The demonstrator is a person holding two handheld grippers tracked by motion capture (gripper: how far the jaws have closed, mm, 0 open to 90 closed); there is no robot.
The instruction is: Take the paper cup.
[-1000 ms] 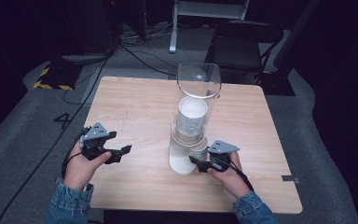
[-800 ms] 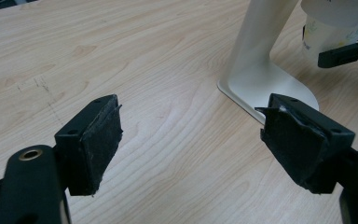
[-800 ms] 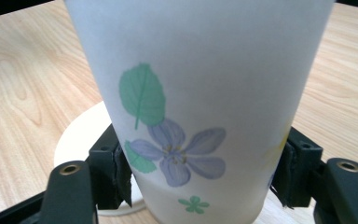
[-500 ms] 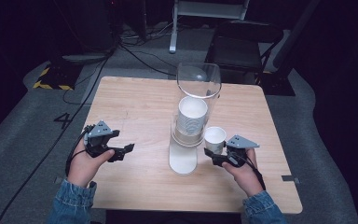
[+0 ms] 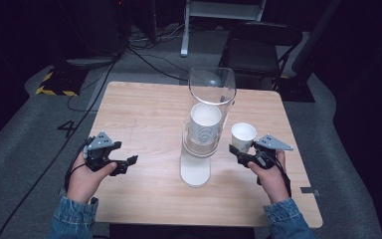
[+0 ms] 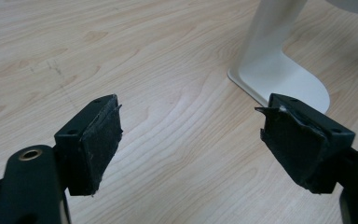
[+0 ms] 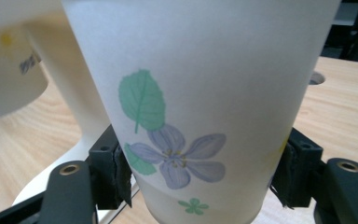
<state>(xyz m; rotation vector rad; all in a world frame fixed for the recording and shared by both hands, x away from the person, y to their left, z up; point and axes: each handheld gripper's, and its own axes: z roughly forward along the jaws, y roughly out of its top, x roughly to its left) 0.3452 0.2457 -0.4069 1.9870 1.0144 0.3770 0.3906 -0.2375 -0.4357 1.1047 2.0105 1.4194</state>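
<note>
A white paper cup [image 5: 243,135] with a printed flower and green leaf [image 7: 186,116] stands upright between the jaws of my right gripper [image 5: 241,153], which is shut on its lower part, right of the cup dispenser [image 5: 204,134]. The dispenser is a clear tube on a white stand [image 6: 279,70] with a stack of white cups inside. Over the table's left side my left gripper [image 5: 124,164] stands open, its black pads [image 6: 95,144] wide apart above bare wood, nothing between them.
The wooden table [image 5: 144,114] has bare room left and behind the dispenser. A dark folding chair [image 5: 258,45] and cables lie on the grey floor beyond the far edge. A yellow-black striped mat [image 5: 54,82] sits at far left.
My right gripper has drawn the paper cup out from under the dispenser and carried it right and upward. The left gripper has stayed put.
</note>
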